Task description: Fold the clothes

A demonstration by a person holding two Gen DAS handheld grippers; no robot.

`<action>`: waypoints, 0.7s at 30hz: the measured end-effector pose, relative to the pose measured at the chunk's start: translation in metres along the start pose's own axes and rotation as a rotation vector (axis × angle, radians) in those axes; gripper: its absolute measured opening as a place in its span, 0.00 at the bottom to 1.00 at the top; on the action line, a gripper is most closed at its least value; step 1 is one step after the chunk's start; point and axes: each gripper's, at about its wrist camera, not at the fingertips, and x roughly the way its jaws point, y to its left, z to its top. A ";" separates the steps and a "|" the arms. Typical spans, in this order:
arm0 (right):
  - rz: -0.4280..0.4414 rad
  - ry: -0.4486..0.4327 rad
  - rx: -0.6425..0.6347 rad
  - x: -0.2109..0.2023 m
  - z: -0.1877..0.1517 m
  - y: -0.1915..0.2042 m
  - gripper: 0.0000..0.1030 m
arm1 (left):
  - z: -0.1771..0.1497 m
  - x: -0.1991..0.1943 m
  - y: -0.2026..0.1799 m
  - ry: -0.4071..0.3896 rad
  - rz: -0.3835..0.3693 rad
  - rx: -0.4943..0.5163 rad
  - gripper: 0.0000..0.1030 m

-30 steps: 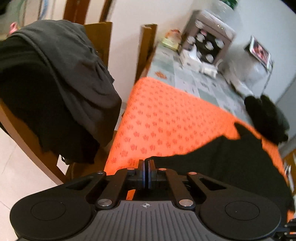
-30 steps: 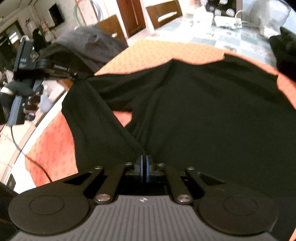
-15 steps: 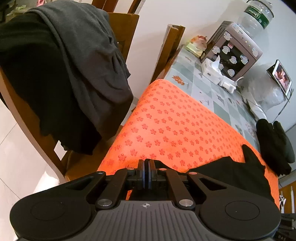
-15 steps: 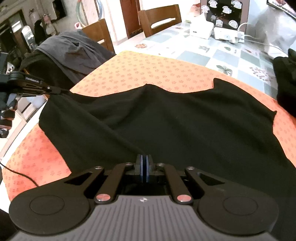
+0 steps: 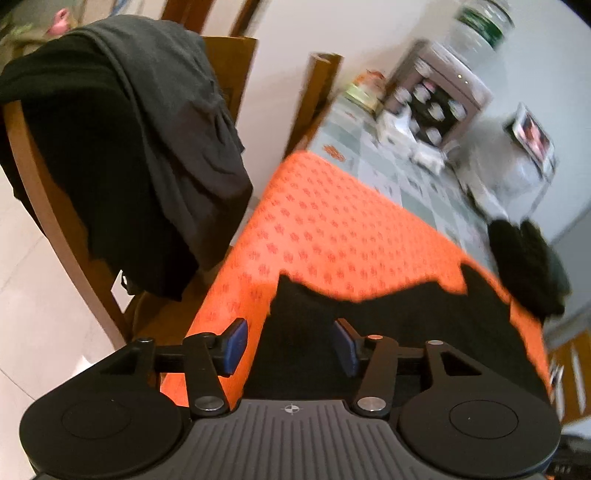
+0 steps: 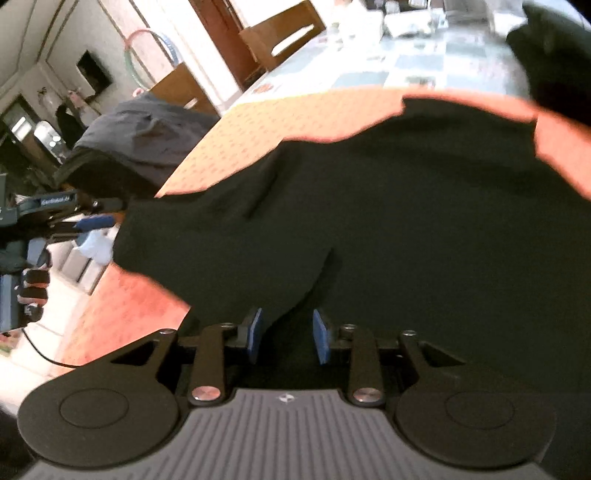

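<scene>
Jaws opening over soft, rumpled blk garment.

An orange mat covers the near end of the bench. Beyond the mat stand a tissue box, a grey cabinet and a bottle. Left of the mat, a wooden chair stands.
</scene>
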 end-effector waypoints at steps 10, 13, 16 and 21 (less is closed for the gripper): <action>-0.050 -0.036 -0.113 0.017 -0.019 0.043 0.05 | -0.059 0.008 -0.051 0.170 -0.175 0.211 0.52; -0.074 -0.050 -0.074 -0.003 -0.024 0.038 0.13 | -0.071 0.022 -0.065 0.191 -0.211 0.202 0.52; -0.151 -0.075 -0.007 -0.032 -0.036 0.023 0.23 | -0.072 0.029 -0.073 0.159 -0.218 0.139 0.65; -0.320 -0.109 0.148 -0.081 -0.063 -0.018 0.33 | -0.071 0.029 -0.070 0.106 -0.192 -0.024 0.63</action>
